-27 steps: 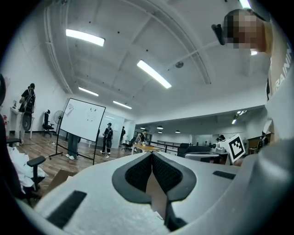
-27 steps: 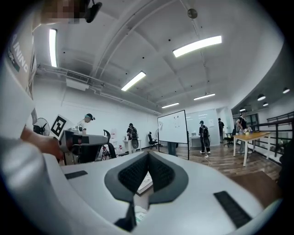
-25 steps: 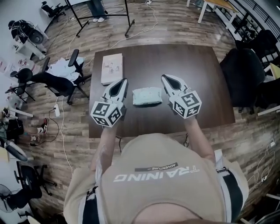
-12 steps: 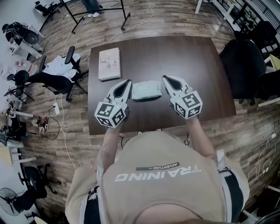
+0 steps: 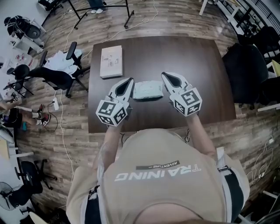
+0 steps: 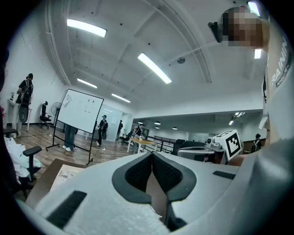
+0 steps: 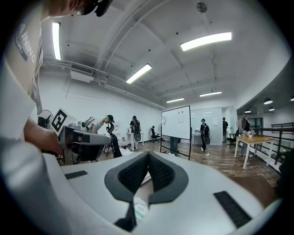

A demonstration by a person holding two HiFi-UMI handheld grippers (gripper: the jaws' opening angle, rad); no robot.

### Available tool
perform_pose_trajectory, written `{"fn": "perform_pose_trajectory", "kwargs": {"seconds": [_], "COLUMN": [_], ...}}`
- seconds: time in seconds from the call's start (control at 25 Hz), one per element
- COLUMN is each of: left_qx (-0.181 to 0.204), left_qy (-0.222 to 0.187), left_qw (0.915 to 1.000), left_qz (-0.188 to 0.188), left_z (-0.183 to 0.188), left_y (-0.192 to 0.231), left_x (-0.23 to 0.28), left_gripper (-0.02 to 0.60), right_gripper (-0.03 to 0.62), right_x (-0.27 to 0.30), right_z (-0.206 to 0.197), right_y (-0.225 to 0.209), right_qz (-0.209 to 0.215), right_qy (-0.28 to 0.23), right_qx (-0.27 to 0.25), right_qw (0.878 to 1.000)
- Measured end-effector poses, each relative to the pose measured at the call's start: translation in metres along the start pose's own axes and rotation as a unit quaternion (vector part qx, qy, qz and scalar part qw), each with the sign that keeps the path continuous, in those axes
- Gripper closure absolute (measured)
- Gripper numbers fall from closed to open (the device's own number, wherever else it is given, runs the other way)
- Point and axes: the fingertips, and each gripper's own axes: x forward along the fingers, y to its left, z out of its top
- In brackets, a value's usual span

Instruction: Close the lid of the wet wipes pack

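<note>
Nearest me, at the bottom of the head view, the wearer's tan shirt [image 5: 162,175] fills the frame and reaches up to the near edge of the dark wooden counter [image 5: 192,57]. Just above it, both tools hang over the counter's near strip. The left tongs [image 5: 130,80] are closed, tips together, with nothing held between them. The right tongs [image 5: 164,75] are the same, tips meeting and empty.

The wet wipes pack [image 5: 148,90] lies flat between the two tools, about the centre of the frame. The left tips sit just beside its left end and the right tool just beside its right end. I cannot tell whether either one touches it. The lid is too small for me to read from here.

Farther up and left, a flat pale box [image 5: 111,61] lies by the counter's left edge, well apart from the pack. The widest bare wood runs above and to the right of the pack, up to the far edge.

Off the counter, an office chair [image 5: 57,78] crowds the left edge and a dark chair [image 5: 247,65] the right. Beyond the far edge, at the top of the frame, stand legs [image 5: 105,11] and a cable [image 5: 146,19] lie on the plank floor.
</note>
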Motion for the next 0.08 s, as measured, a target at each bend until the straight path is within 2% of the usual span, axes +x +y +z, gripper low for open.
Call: {"fn": "perform_pose_trajectory", "kwargs": {"seconds": [0.08], "left_qx": [-0.003], "left_qy": [-0.002], "left_qw": [1.0000], "left_qz": [0.000], "left_z": [-0.0004], "left_y": [0.0011], "left_x": [0.0016], "left_gripper": [0.571], "right_gripper": [0.580], "right_x": [0.0039], "right_z": [0.0011], "right_y": [0.0004], "right_qz": [0.005], "right_qy": [0.001], "right_qx": [-0.008], "right_qw": [1.000]}}
